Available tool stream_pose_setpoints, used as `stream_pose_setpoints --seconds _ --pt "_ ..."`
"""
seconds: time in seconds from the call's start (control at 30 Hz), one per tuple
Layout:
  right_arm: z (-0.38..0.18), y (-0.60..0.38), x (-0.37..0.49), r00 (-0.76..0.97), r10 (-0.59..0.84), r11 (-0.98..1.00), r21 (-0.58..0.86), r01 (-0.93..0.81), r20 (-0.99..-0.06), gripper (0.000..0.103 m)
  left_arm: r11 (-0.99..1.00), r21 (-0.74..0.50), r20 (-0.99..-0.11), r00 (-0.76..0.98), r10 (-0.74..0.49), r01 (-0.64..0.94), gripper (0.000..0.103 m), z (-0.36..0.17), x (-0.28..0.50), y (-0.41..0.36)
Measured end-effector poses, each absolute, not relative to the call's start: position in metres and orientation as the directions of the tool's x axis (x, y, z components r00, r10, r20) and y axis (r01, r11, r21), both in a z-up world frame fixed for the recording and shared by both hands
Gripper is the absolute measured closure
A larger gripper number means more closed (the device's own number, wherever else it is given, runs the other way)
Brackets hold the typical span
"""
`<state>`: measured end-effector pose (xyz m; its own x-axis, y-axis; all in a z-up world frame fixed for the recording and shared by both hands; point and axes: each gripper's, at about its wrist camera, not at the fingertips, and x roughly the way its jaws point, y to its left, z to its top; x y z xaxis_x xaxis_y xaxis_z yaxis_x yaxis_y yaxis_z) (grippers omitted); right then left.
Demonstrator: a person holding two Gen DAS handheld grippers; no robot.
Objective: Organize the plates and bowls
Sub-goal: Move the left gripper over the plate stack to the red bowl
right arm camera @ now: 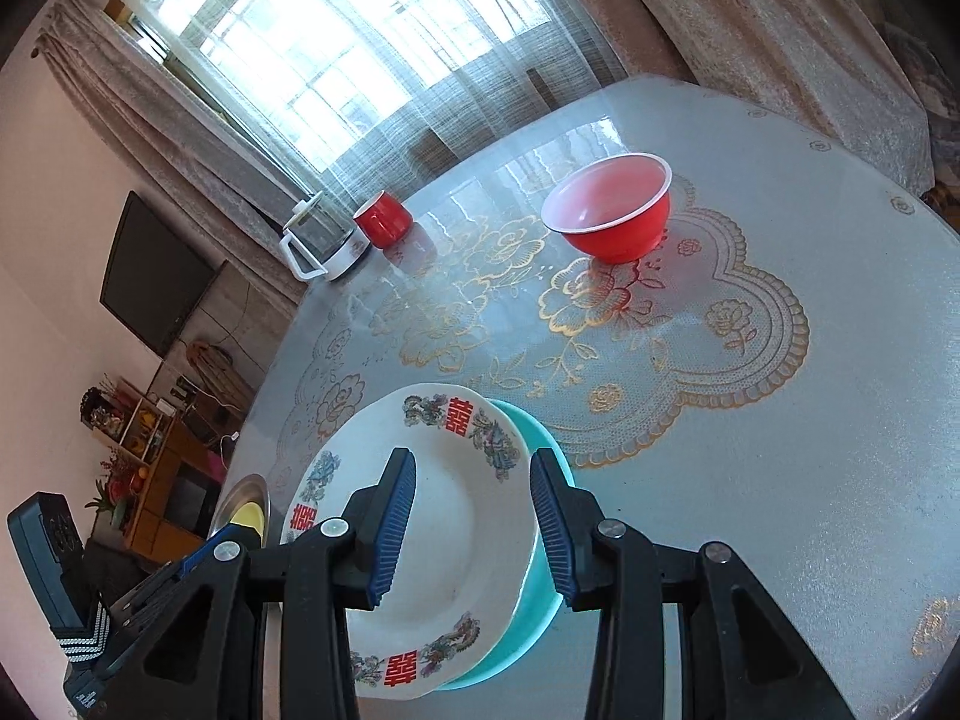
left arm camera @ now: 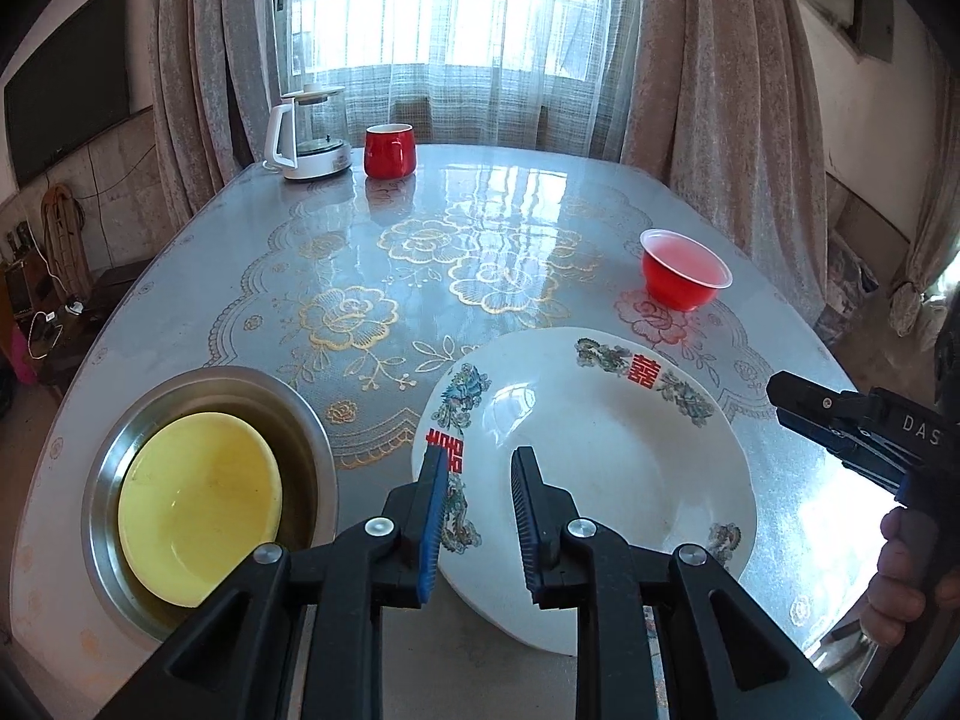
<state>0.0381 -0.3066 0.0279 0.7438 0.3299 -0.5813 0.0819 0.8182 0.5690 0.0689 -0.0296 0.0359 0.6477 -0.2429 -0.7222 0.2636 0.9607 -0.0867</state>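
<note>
We take the red plastic bowl (right arm camera: 609, 213) as the piece the coming move turns on. It stands alone and upright on the far part of the desk (right arm camera: 840, 420), well apart from the stacks near us. Seen from the right claw (right arm camera: 474, 531), it lies ahead and a little to the right; from the left claw (left arm camera: 480, 519) it lies farther off, ahead and well to the right, beyond the plate. So we judge the right hand the nearer one for it. Being round, the bowl has no long axis, and any point on its rim would serve.

Directly under both claws sits the white plate with red double-happiness characters (right arm camera: 456, 516), resting on a teal plate (right arm camera: 540, 618) whose edge shows on its right side. To the left of it, a yellow bowl (left arm camera: 198, 504) lies inside a steel basin (left arm camera: 300, 414).

Our right claw is spread wide, its blue pads (right arm camera: 393, 531) hanging over the white plate and holding nothing; whether the pads touch the plate we cannot tell. Our left claw is also parted, somewhat narrower, empty, poised above the plate's left rim.

A red mug (left arm camera: 390, 150) and a glass kettle (left arm camera: 309, 138) stand at the far edge by the window.
</note>
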Motion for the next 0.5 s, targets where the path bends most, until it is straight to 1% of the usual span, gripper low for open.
stream_pose_setpoints --seconds 0.33,0.43,0.5 --pt "0.012 -0.326 0.044 0.724 0.281 0.826 0.543 0.151 -0.629 0.063 0.951 -0.105 -0.761 0.593 -0.264 0.289 0.081 0.032 0.093 -0.052" --pt "0.010 -0.334 0.053 0.724 0.264 0.829 0.533 0.167 -0.637 0.063 0.942 -0.128 -0.759 0.581 -0.295 0.311 0.081 0.033 0.105 -0.059" --pt "0.011 -0.340 0.058 0.729 0.253 0.831 0.529 0.172 -0.635 0.063 0.944 -0.104 -0.758 0.589 -0.279 0.313 0.080 0.035 0.114 -0.065"
